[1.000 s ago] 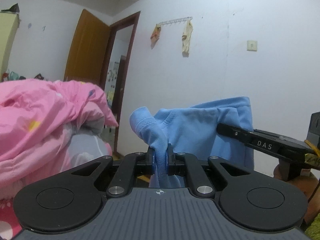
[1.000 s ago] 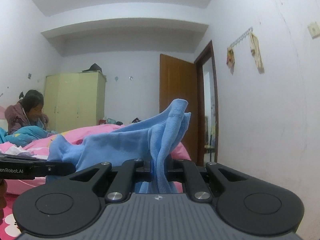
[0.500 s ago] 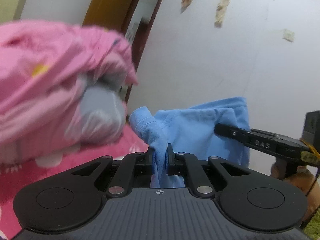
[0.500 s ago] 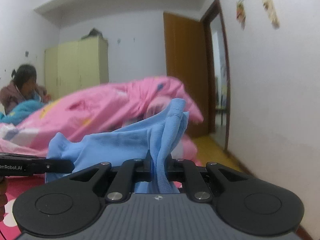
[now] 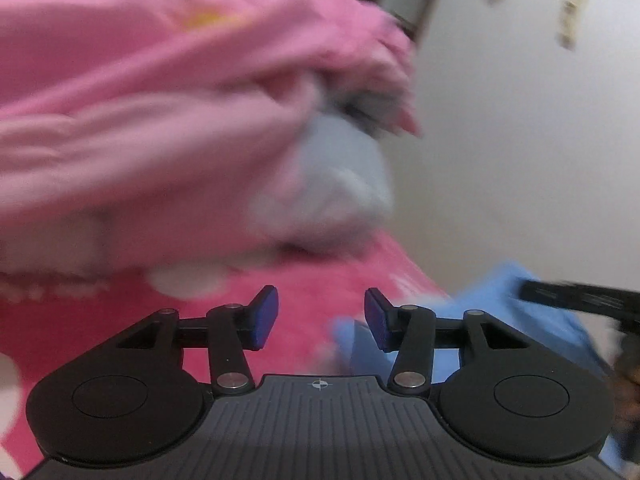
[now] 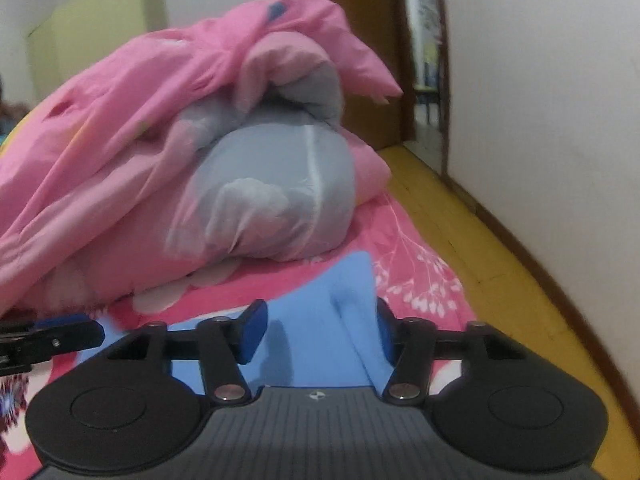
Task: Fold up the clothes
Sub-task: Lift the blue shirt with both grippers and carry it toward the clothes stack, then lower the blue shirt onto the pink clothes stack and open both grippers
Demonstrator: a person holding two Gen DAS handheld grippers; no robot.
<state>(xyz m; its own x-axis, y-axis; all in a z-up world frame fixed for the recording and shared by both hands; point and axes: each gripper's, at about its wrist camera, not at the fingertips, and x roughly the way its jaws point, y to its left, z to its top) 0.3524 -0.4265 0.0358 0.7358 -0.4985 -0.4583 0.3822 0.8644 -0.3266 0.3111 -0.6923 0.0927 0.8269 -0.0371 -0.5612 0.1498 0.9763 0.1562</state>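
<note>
The light blue garment [image 6: 344,312] lies on the pink flowered bed sheet [image 6: 416,264]. My right gripper [image 6: 318,330] hovers low over it. Its jaws are opening, and a raised fold of the blue cloth lies loose between the blue pads [image 6: 250,334]. My left gripper [image 5: 320,318] is also opening, with only pink sheet [image 5: 316,288] seen between its pads. The garment [image 5: 496,300] lies to its lower right, partly hidden behind the right finger. The tip of the right gripper's finger [image 5: 576,300] crosses that cloth. The left gripper's finger [image 6: 60,334] shows at the left edge of the right wrist view.
A bulky pink and grey duvet [image 6: 224,152] is heaped on the bed just beyond the garment. The bed's right edge drops to a yellow floor [image 6: 500,264] along a white wall [image 6: 540,100]. A brown door [image 6: 352,40] and a green wardrobe [image 6: 96,32] stand behind.
Both grippers came down from mid-air to the bed with the blue garment, then opened and let it go. The cloth now lies on the sheet.
</note>
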